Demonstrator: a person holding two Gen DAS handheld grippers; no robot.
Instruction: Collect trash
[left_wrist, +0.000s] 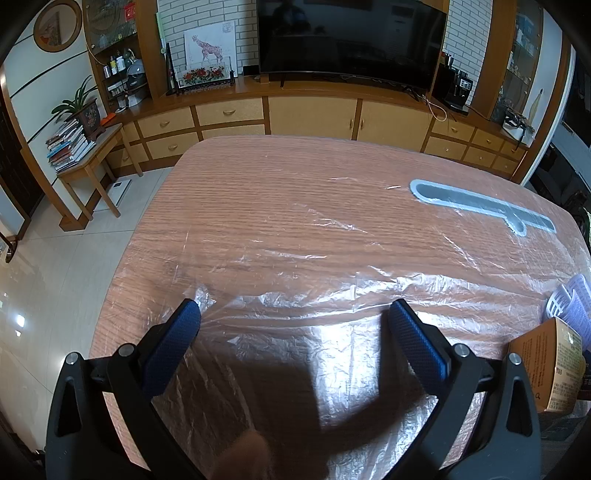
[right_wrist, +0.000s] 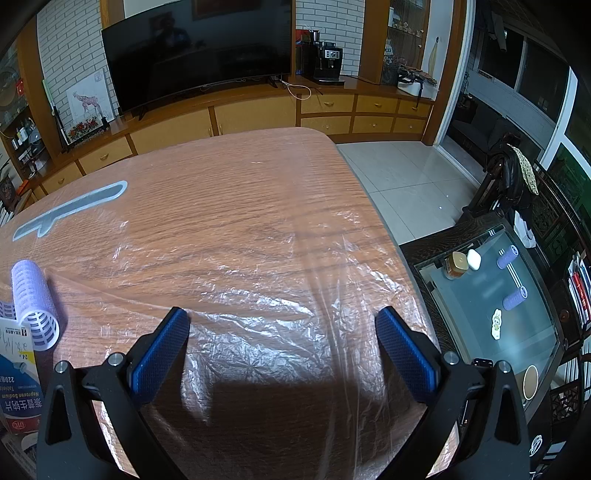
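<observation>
Brick wall (left_wrist: 173, 22), television (left_wrist: 351, 37), wooden cabinets (left_wrist: 314, 114)

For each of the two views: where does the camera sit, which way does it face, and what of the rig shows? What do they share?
Left wrist: behind the open left tongs, facing across the table toward the TV.
Right wrist: behind the open right tongs, facing the table's right edge and a glass side table.
Shared: clear plastic sheet, grey mat, hair roller, TV.
</observation>
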